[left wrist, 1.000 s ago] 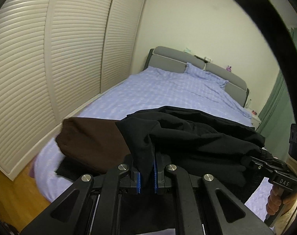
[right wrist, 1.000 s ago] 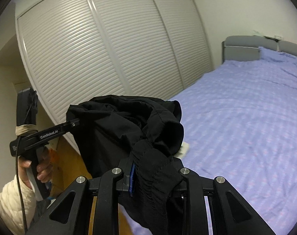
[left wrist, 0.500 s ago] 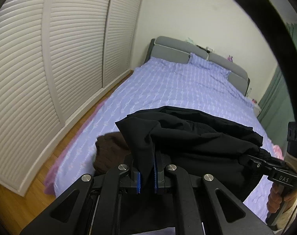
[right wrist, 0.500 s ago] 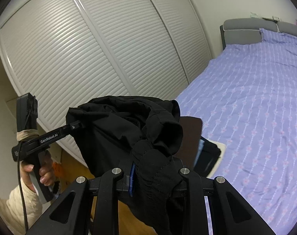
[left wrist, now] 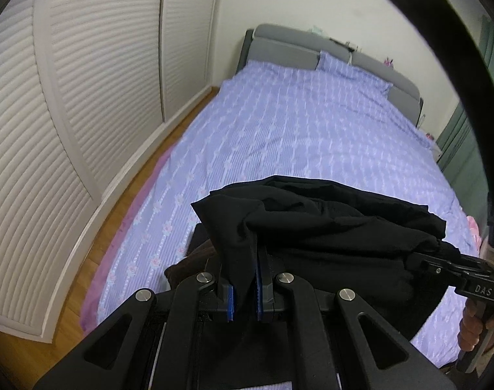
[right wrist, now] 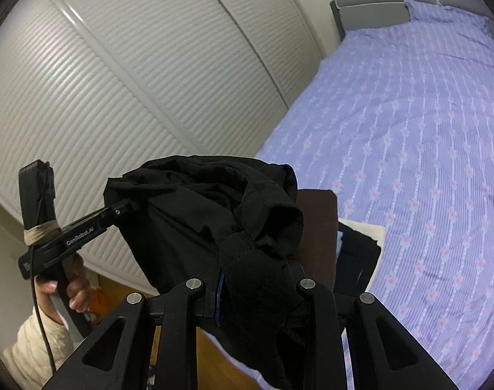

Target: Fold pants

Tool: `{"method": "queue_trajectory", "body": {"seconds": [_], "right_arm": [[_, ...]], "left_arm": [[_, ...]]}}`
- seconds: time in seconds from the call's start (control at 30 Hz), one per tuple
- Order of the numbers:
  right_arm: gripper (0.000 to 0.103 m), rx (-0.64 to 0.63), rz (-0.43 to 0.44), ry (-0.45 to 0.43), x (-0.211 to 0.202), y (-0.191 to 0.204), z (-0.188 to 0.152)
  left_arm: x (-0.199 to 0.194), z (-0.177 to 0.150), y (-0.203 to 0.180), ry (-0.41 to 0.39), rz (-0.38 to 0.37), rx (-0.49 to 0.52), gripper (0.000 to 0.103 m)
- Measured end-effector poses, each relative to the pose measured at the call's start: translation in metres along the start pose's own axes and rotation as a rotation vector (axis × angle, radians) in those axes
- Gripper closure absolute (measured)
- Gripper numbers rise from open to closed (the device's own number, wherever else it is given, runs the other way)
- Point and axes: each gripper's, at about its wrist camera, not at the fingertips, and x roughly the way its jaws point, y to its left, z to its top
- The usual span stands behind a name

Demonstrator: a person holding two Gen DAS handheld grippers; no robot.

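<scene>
Labels: "GenRobot.AI", "DAS" (partly hidden) | left gripper (left wrist: 245,295) clamped black pants (left wrist: 328,227) | right gripper (right wrist: 247,292) pinched their bunched edge

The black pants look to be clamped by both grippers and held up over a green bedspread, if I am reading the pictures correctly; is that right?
Nearly: the bedspread is purple with a flower pattern, not green, as the left wrist view shows. The rest holds: the left gripper and the right gripper both clamp the black pants, held up over it.
</scene>
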Motion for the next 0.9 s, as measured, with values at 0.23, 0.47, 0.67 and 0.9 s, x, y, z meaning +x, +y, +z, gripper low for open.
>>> {"method": "queue_trajectory", "body": {"seconds": [0.23,0.47,0.67,0.9], "right_arm": [[0.077,0.015,-0.041,0.038,0.027,-0.010,0.007],[0.070,0.047,-0.084,0.056,0.042,-0.019,0.016],[0.067,0.053,-0.143,0.065,0.061,-0.028,0.021],[0.050,0.132,-0.186,0.096,0.067,-0.043,0.027]], "left_arm": [[0.040,0.001,0.008,0.055,0.022,0.028,0.092],[0.058,0.004,0.012,0.083,0.051,0.027,0.089],[0.081,0.013,0.014,0.108,0.071,0.019,0.088],[0.085,0.017,0.017,0.113,0.141,0.002,0.064]]}}
